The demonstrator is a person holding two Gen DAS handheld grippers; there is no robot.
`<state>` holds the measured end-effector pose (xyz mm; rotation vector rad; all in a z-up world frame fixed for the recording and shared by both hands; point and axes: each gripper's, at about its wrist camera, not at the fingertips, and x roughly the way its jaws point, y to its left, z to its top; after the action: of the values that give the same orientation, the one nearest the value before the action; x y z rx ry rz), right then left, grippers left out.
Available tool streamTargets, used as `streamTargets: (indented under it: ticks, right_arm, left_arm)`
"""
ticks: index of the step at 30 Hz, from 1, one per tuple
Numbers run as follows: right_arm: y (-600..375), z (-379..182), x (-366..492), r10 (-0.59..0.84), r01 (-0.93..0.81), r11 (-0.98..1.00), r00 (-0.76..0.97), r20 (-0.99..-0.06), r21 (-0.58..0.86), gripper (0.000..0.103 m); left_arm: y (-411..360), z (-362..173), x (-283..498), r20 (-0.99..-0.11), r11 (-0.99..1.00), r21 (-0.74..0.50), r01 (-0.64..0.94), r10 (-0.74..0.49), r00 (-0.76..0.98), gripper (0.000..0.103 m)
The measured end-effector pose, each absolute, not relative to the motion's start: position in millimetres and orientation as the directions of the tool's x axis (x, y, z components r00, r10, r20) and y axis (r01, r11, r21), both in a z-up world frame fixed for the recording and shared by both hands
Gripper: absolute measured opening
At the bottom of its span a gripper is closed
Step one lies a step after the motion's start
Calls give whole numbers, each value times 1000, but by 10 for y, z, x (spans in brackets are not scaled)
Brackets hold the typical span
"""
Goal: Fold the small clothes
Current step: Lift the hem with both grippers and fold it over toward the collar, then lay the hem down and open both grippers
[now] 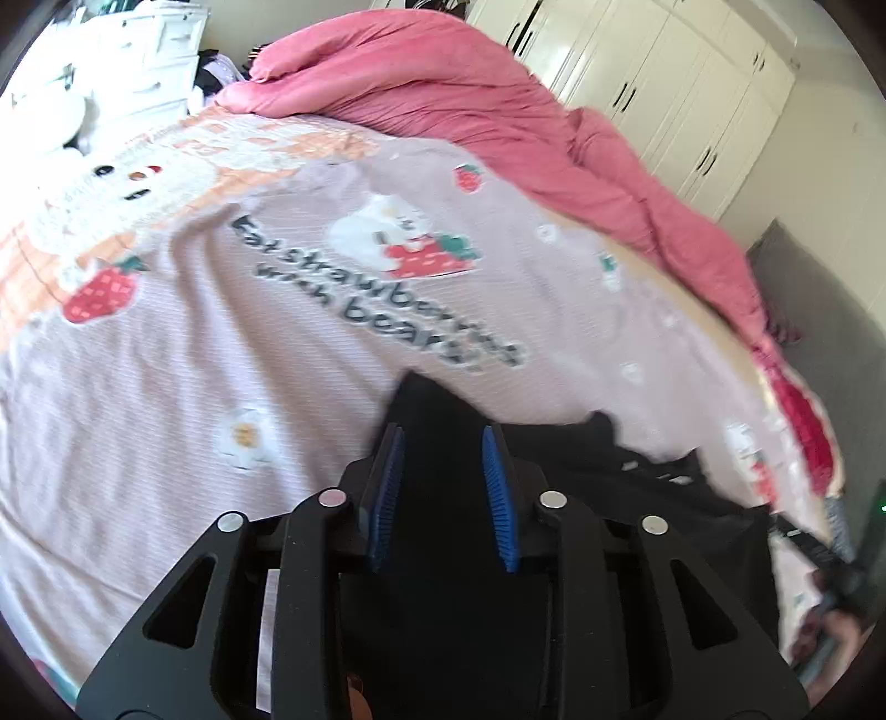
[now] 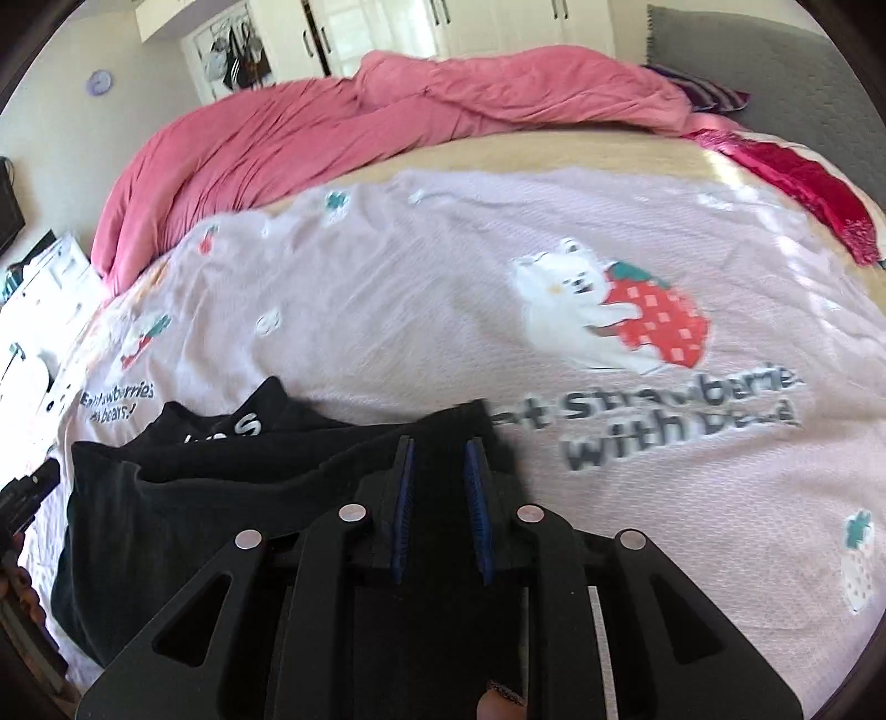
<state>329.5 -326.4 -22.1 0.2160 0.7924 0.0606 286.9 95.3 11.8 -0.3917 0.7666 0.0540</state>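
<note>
Flanking the black garment's [image 2: 221,498] far edge, left gripper [image 1: 443,443] and right gripper [image 2: 440,448], jaws slightly parted, nothing pinched, open bedspread [image 2: 443,288] beyond.

1. This is looking like a home bedroom: a bed [image 2: 692,160] is filling most of both views.
2. A pale pink sheet [image 1: 166,387] printed with bears and strawberries is covering the bed.
3. A rumpled pink duvet [image 2: 288,144] is lying heaped along the far side of the bed.
4. Beyond the bed, behind the duvet, white wardrobes [image 1: 653,72] with dark handles are lining the wall.
5. A grey padded headboard [image 2: 775,72] is standing at one end of the bed.
6. White drawers [image 1: 149,50] are standing past the bed's other end.
7. Bags [image 2: 238,55] are hanging beyond the bed, beside the wardrobes.
</note>
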Motion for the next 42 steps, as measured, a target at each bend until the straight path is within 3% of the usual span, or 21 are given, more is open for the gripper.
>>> streamTargets:
  ticks: [3, 6, 14, 16, 18, 26, 31, 34, 37, 38, 41, 42]
  right_arm:
    - [-3377, -236, 3225, 106, 21, 985, 706, -700, 171, 47]
    - [-3393, -320, 3258, 79, 20, 992, 686, -723, 127, 47]
    - [-3279, -441, 3400, 162, -18, 980, 657, -736, 200, 47]
    - [-3226, -465, 3427, 162, -27, 981, 654, -739, 192, 41]
    - [-3183, -495, 3440, 171, -36, 980, 647, -743, 195, 10]
    - [-3539, -298, 3366, 290, 29, 897, 713, -638, 441, 6]
    - [-3586, -489, 3516, 254, 96, 898, 683, -684, 430, 6]
    - [-3510, -606, 3549, 217, 121, 913, 665, -715, 389, 7]
    - [-3383, -598, 3508, 143, 120, 948, 668, -730, 294, 11]
    - [-3339, -586, 3489, 112, 120, 960, 666, -738, 254, 19]
    - [-3318, -552, 3401, 77, 121, 971, 664, -743, 209, 23]
    - [-3324, -540, 3369, 74, 119, 972, 667, -741, 204, 29]
  left_arm:
    - [1051, 25, 2911, -711, 924, -340, -174, -131, 690, 27]
    - [1082, -44, 2959, -728, 929, -337, -156, -152, 668, 29]
    - [1024, -159, 3032, -727, 936, -344, -75, -215, 652, 26]
    - [1015, -186, 3044, -729, 940, -331, -79, -201, 654, 17]
    - [1006, -171, 3038, -723, 943, -327, -68, -203, 660, 8]
    - [1145, 118, 2936, -623, 908, -417, -31, -261, 737, 2]
    - [1218, 27, 3022, -629, 899, -434, -65, -250, 736, 2]
    - [1171, -169, 3088, -692, 918, -382, -112, -203, 693, 4]
    - [1117, -245, 3099, -720, 937, -322, -132, -152, 677, 14]
    - [1118, -239, 3085, -721, 940, -313, -136, -143, 678, 17]
    - [1087, -160, 3027, -715, 948, -291, -132, -124, 688, 20]
    - [1084, -142, 3001, -714, 949, -288, -131, -121, 690, 24]
